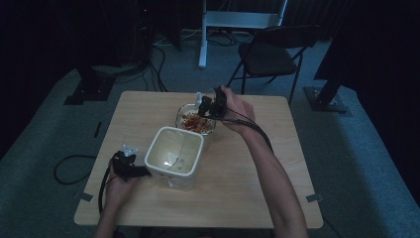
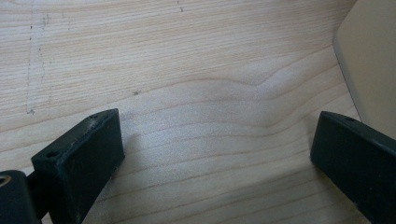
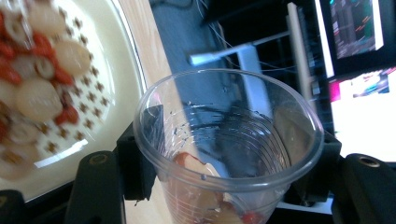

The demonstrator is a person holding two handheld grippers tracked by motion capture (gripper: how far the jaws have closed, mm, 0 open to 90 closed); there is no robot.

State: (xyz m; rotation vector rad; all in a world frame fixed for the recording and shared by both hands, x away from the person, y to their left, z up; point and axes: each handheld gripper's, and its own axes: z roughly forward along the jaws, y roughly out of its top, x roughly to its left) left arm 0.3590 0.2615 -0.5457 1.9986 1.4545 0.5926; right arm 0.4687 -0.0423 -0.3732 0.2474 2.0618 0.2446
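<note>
My right gripper (image 1: 205,105) is shut on a clear plastic cup (image 3: 229,144), held tipped over a patterned bowl (image 1: 184,112) at the table's far middle. The bowl (image 3: 100,88) holds red and pale round pieces of food (image 3: 42,79). A few bits of food still lie in the cup's bottom. My left gripper (image 1: 141,171) rests low on the table with its jaws wide apart and nothing between them. Its right finger (image 2: 359,163) sits close beside the white square container (image 1: 174,156), whose pale wall (image 2: 373,65) stands at the right edge.
The light wooden table (image 1: 247,173) has bare room on the right and front. A dark folding chair (image 1: 270,54) stands behind the table. Cables lie on the grey floor at the left (image 1: 69,171). Lit monitors (image 3: 357,32) stand in the background.
</note>
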